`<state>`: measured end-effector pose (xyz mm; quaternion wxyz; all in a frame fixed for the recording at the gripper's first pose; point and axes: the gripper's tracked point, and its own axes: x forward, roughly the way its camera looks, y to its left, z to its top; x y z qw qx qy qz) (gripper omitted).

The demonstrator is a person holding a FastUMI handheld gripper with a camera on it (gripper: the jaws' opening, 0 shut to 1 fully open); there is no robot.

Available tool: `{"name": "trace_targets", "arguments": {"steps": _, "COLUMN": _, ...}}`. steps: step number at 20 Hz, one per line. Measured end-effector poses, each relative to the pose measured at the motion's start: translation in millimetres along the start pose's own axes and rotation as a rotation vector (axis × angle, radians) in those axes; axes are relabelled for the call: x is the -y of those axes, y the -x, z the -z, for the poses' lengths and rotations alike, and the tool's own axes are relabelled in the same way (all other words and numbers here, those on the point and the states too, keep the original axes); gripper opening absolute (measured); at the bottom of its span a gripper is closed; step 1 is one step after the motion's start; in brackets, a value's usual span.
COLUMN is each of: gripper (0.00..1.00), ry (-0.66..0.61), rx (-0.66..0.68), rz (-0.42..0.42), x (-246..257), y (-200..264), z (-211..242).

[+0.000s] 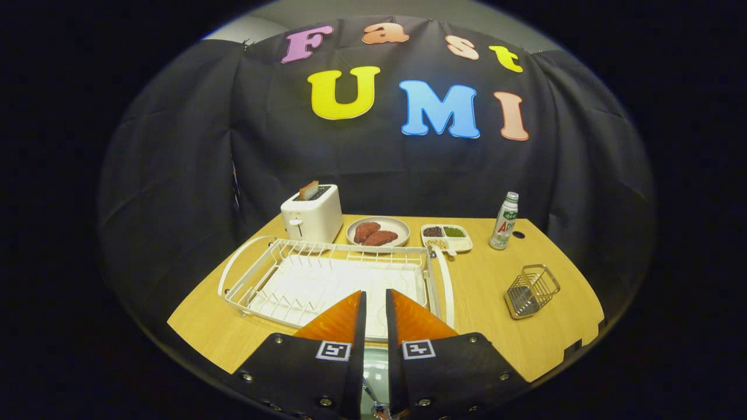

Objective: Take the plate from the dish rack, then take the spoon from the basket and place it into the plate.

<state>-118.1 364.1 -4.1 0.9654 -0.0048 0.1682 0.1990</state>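
Claw (373, 303) over dish rack (327, 280)
Fingers stood narrow, nearly together, gripping nothing visible; wire basket (531, 290) sat right of centre on the surface (490, 326).

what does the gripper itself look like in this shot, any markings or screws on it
The gripper has two wedge-shaped fingers tapering forward, mounted on broad black angular bodies. Each body carries a small square black-and-white marker tag near the inner edge and several round metal screws along its outer edges. No cables or sleeve visible.
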Motion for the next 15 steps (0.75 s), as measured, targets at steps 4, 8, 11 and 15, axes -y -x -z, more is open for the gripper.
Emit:
{"name": "trace_targets", "arguments": {"steps": 4, "gripper": 0.18, "ry": -0.001, "rx": 0.113, "rz": 0.04, "x": 17.7, "y": 12.7, "z": -57.3}}
{"name": "trace_targets", "arguments": {"steps": 8, "gripper": 0.18, "ry": -0.036, "rx": 0.221, "rz": 0.088, "x": 39.1, "y": 28.6, "z": -108.3}}
{"name": "trace_targets", "arguments": {"steps": 11, "gripper": 0.18, "ry": -0.051, "rx": 0.284, "rz": 0.119, "x": 55.7, "y": 38.6, "z": -135.1}}
{"name": "trace_targets", "arguments": {"steps": 15, "gripper": 0.17, "ry": -0.054, "rx": 0.332, "rz": 0.151, "x": 72.1, "y": 48.9, "z": -155.8}}
